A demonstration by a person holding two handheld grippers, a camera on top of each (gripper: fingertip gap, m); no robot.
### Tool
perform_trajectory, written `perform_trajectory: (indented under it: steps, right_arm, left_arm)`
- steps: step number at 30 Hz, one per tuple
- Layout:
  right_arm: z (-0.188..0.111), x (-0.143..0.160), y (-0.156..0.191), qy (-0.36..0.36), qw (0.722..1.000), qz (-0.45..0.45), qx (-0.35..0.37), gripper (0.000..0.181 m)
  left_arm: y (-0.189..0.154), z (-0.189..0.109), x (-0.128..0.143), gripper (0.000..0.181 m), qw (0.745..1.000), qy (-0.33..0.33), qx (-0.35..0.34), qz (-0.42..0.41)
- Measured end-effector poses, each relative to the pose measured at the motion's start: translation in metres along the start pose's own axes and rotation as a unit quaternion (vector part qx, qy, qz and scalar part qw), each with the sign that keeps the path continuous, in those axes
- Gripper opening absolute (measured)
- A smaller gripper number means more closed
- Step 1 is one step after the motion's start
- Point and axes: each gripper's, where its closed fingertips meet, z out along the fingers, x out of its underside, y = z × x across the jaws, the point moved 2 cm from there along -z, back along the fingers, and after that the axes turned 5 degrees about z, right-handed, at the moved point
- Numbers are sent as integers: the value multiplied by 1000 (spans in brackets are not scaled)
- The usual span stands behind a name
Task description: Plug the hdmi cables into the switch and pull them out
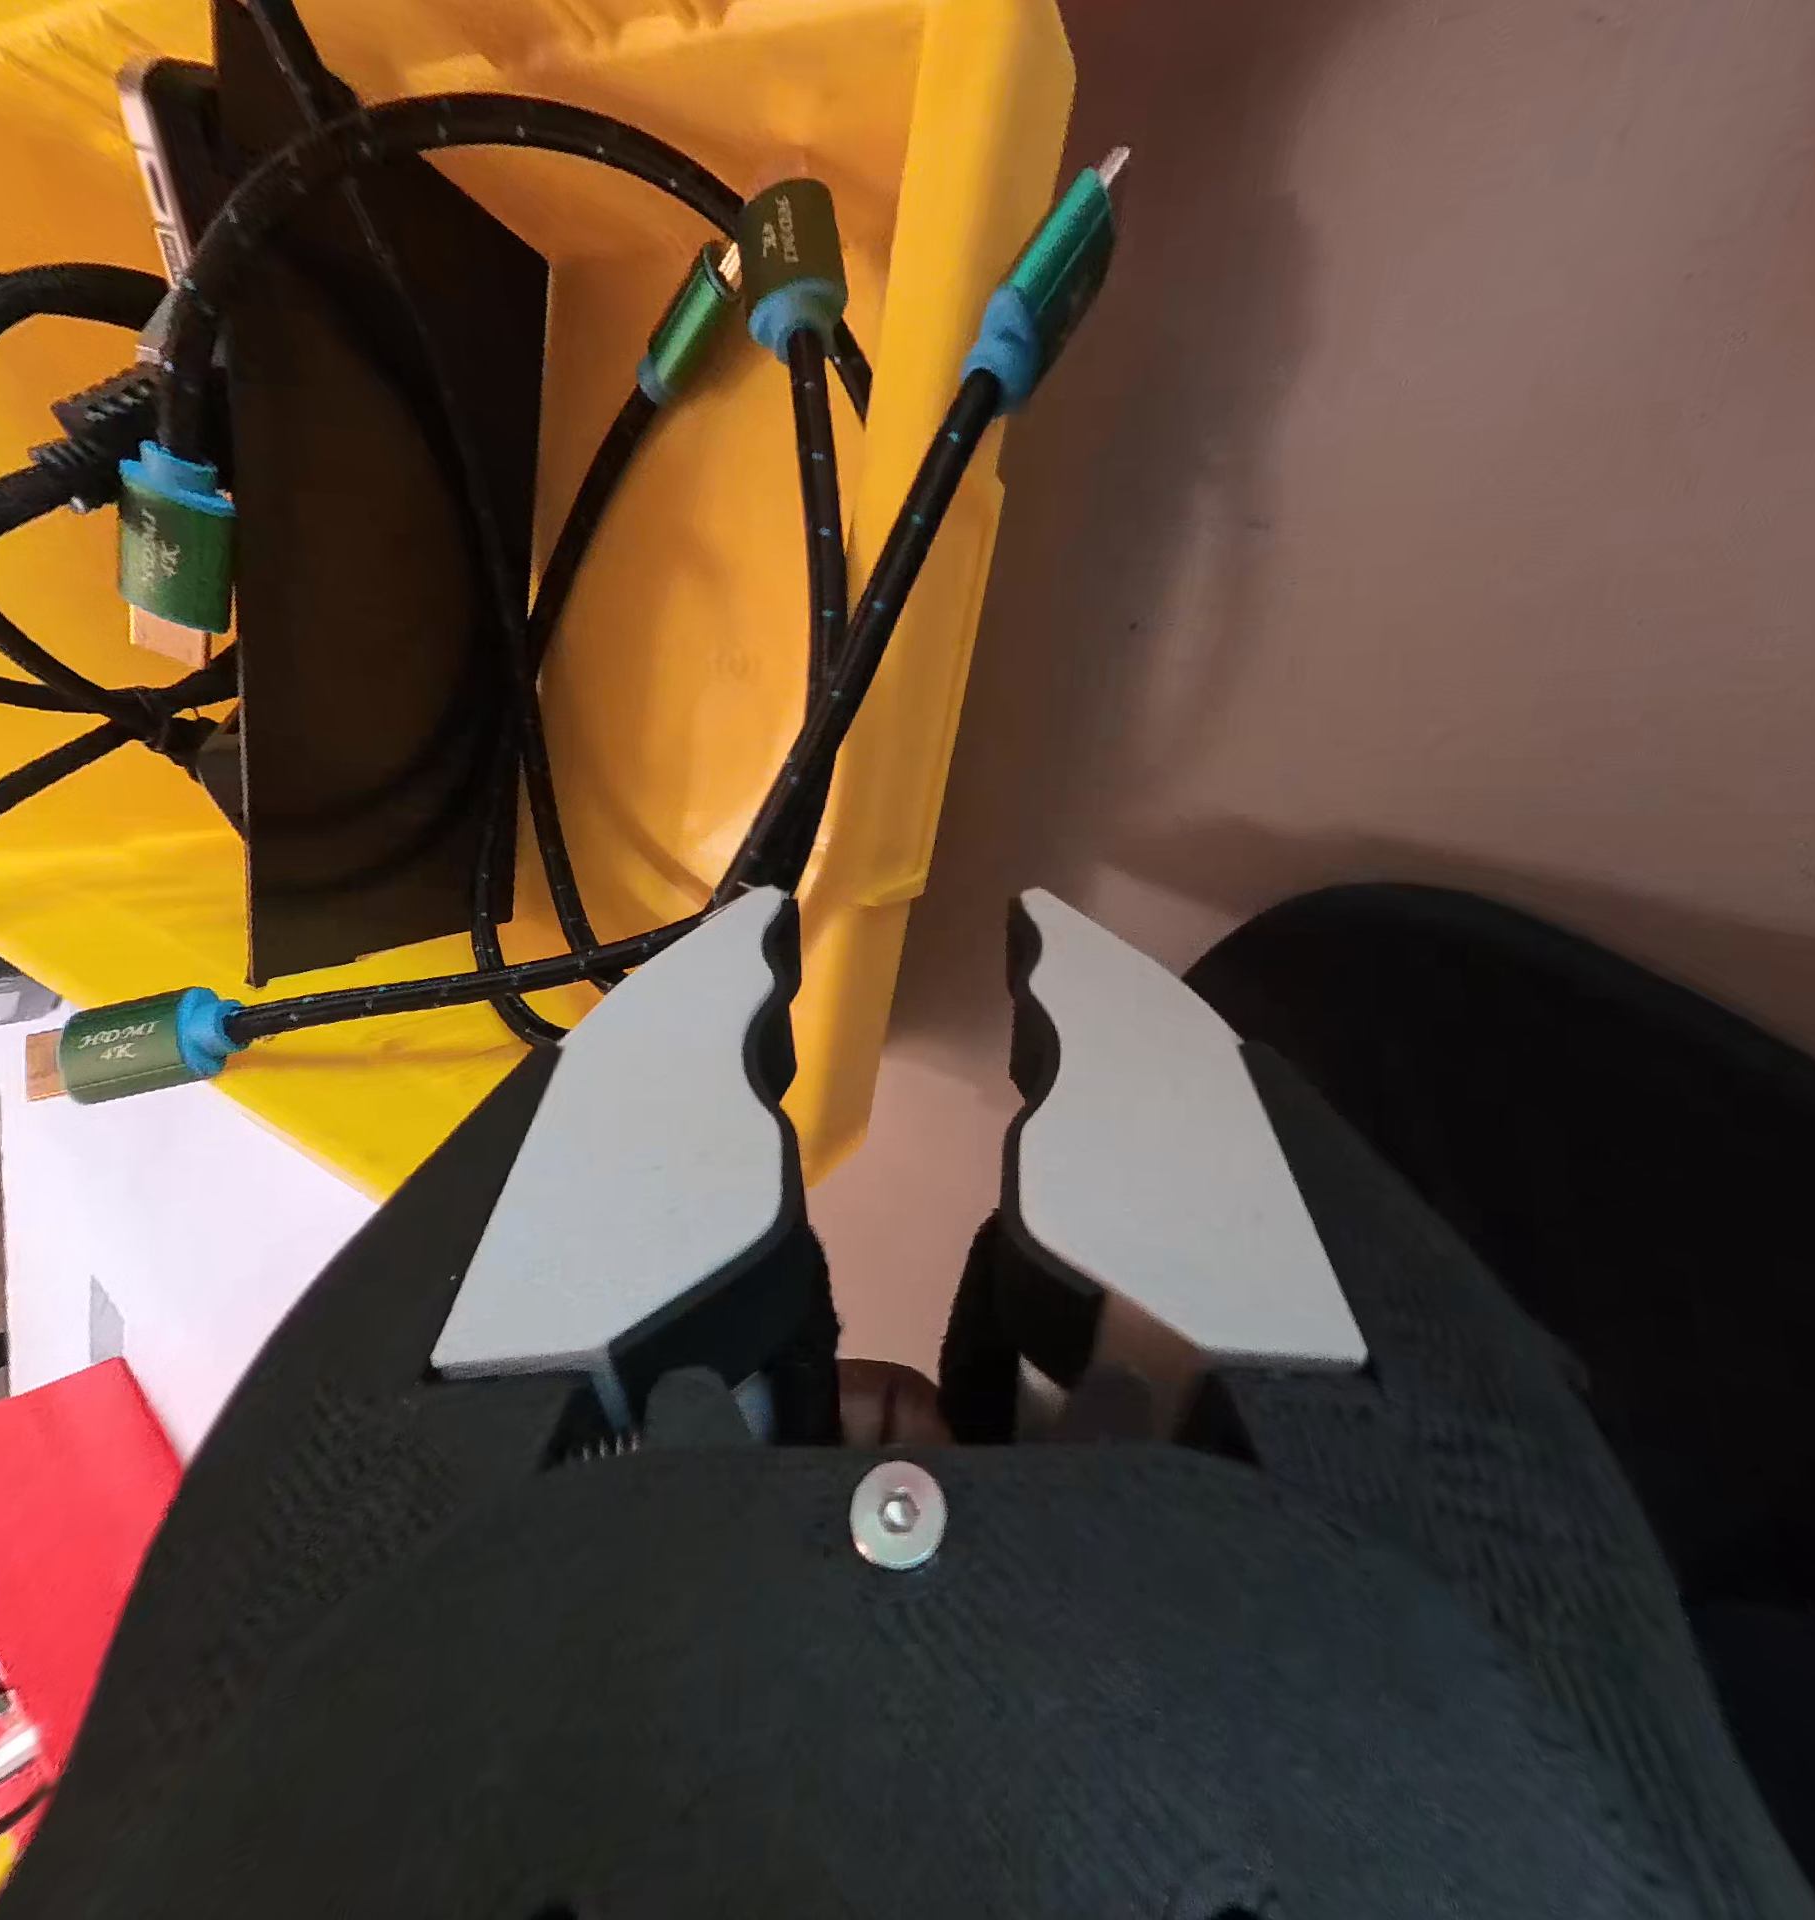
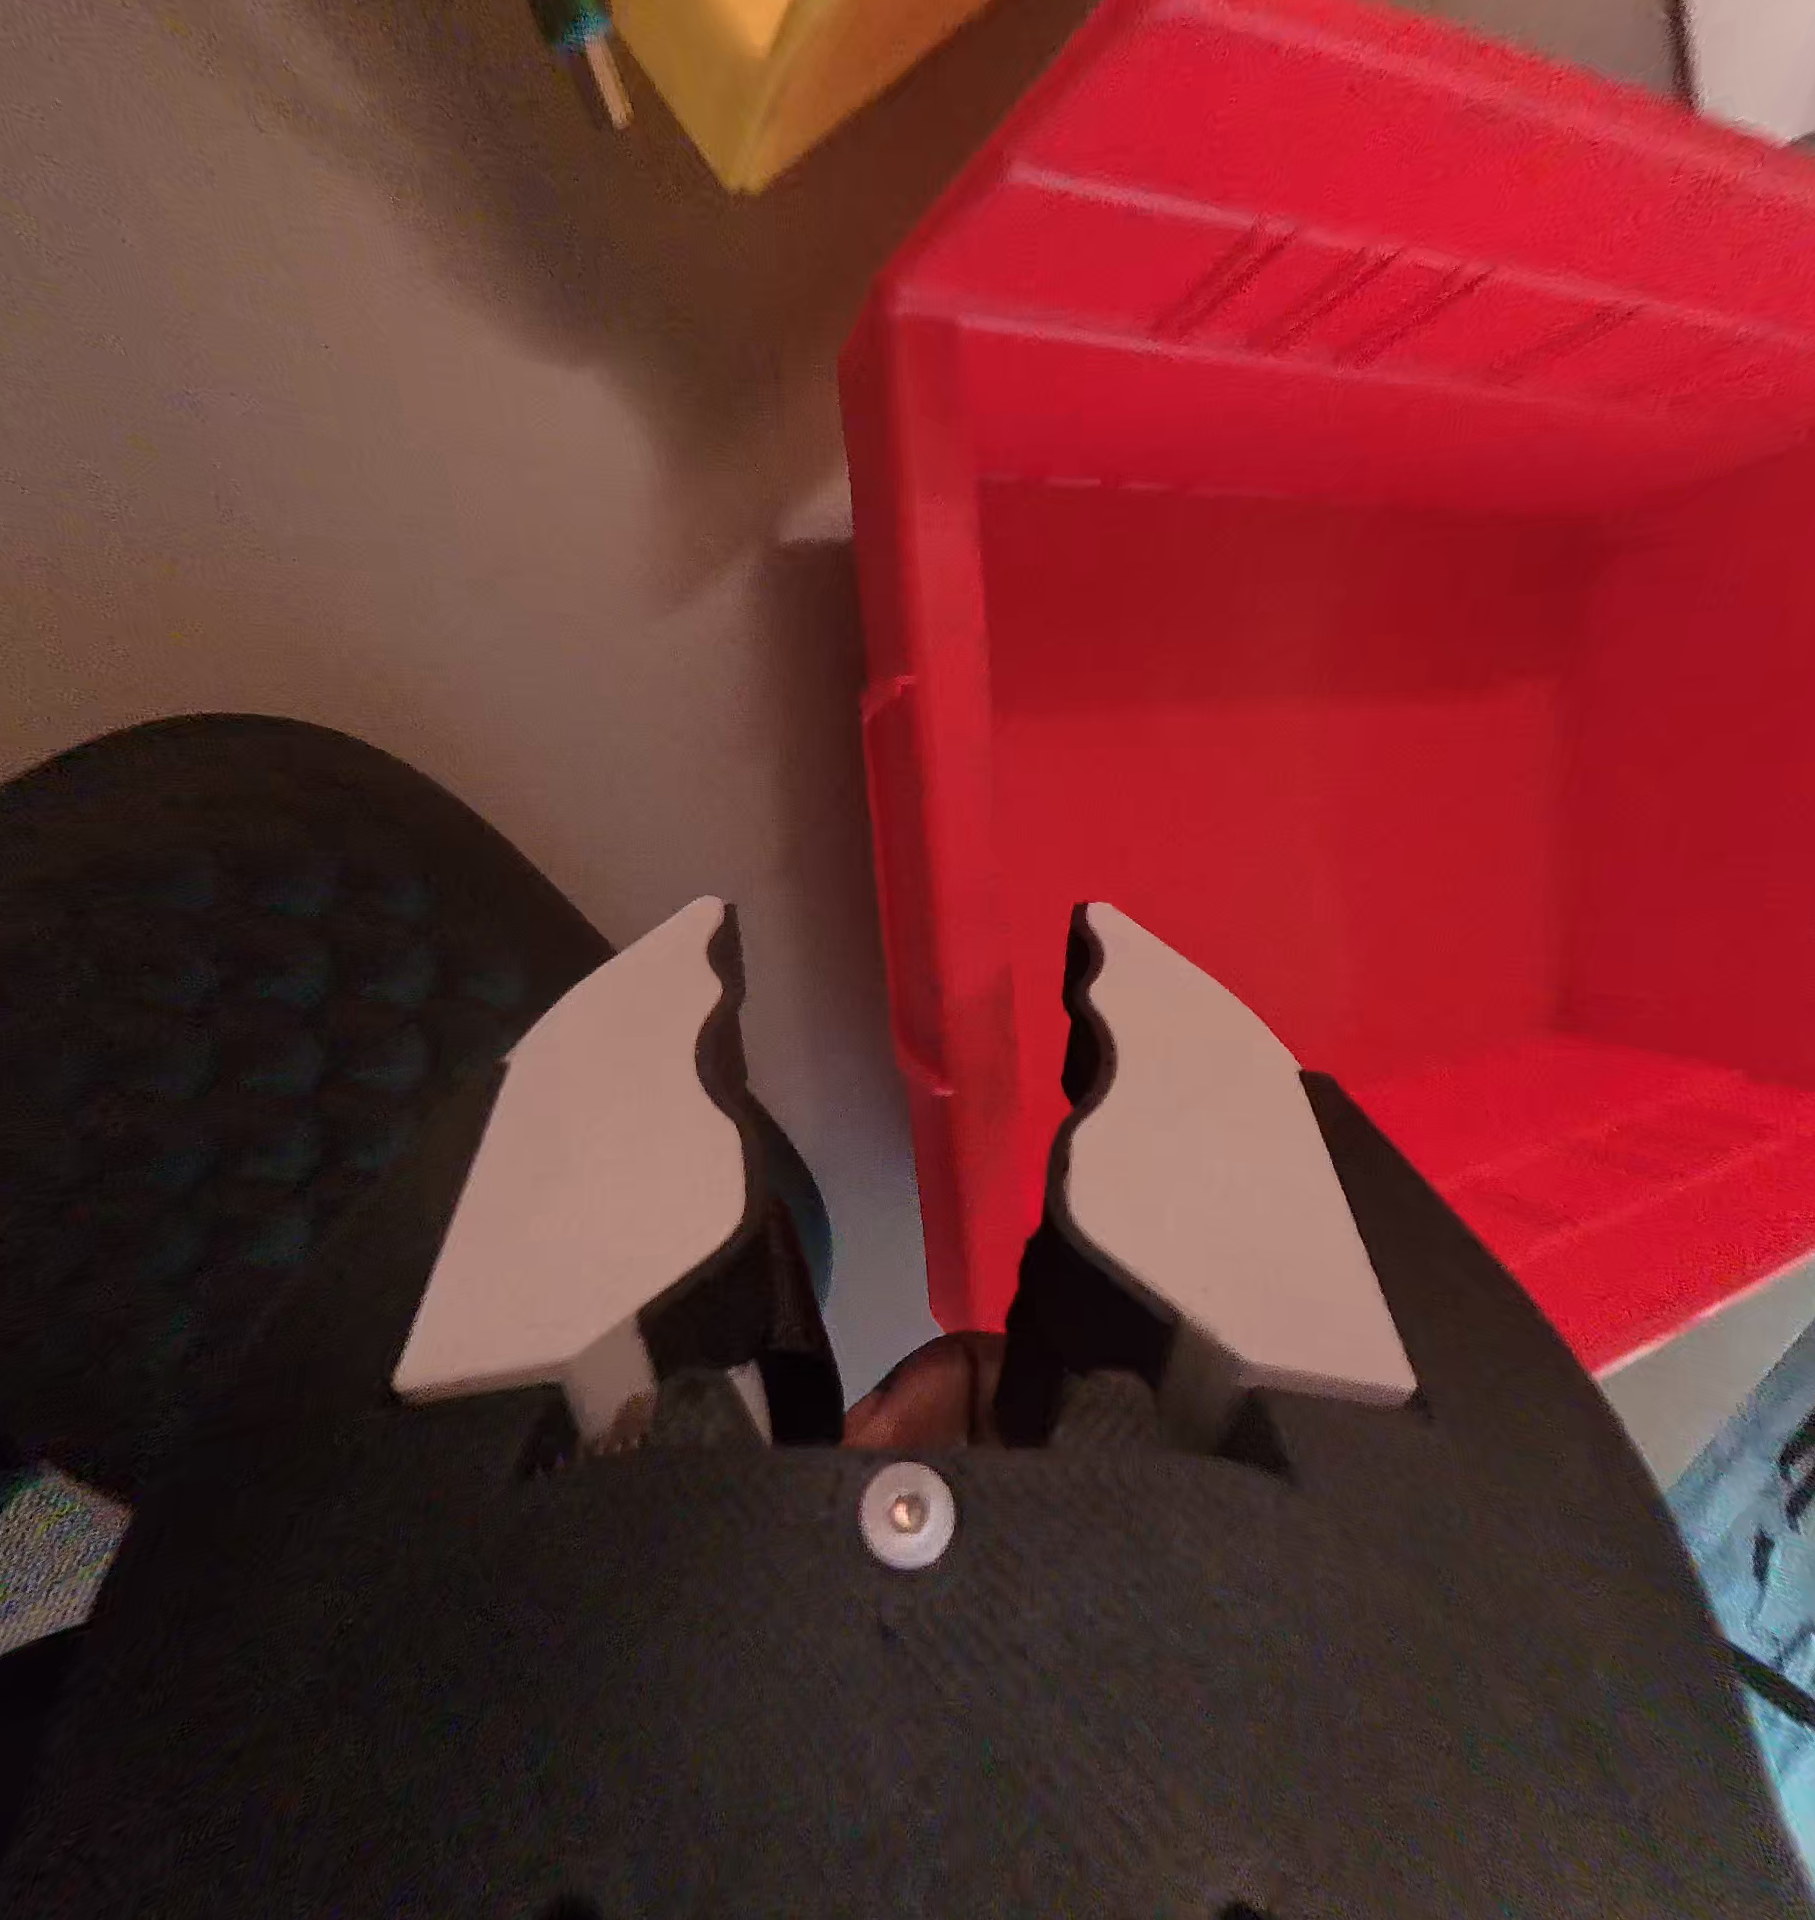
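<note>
Both grippers are empty. The left gripper (image 1: 895,920) is held with its jaws apart over the near right rim of the yellow bin (image 1: 944,520); nothing lies between them. The right gripper (image 2: 901,925) is likewise parted and empty, straddling the left wall of the red bin (image 2: 1298,644), which appears to hold nothing.

The HDMI cables (image 1: 809,582) are found in the yellow bin as a loose tangle of black braided leads with green plugs and blue collars. One plug (image 1: 1054,260) sticks up past the bin's right rim; a second (image 1: 789,249) stands just beside it inside the bin; a third (image 1: 118,1044) hangs over the near left edge; a fourth (image 1: 176,551) lies against a dark flat panel (image 1: 363,582). The switch is probably the dark slim box (image 1: 170,156) at the far left of the bin, though this is judged from a blurred corner only.

Step in hand, as judged: selection and pick-up of a first plug. The upright plug at the right rim is the best candidate, being free of the tangle. It is best gripped on the green shell, across its flat faces, not on the braid, so that its orientation is fixed for insertion. The lift is best made slowly, since the crossed leads may drag their neighbours.
</note>
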Motion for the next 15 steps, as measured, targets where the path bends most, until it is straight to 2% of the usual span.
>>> perform_trajectory:
  steps: [1,6,11,13,14,15]
  right_arm:
    - [6,1,0,11,1000,-1,2,60]
    - [20,9,-2,48,999,-2,9,60]
    - [23,12,-3,50,999,4,-5,54]
    - [26,14,-3,57,998,1,-10,46]
    - [26,15,-9,58,998,0,8,33]
    - [26,16,-10,63,998,4,6,30]
  left_arm:
    - [-2,-1,1,42,1000,8,2,4]
    - [-4,-2,17,46,998,57,0,-11]
    - [5,19,29,46,996,91,-7,-24]
    - [9,26,35,46,994,108,-19,-21]
    - [12,28,38,46,993,116,-30,-20]
    - [16,29,41,42,991,124,-45,-20]
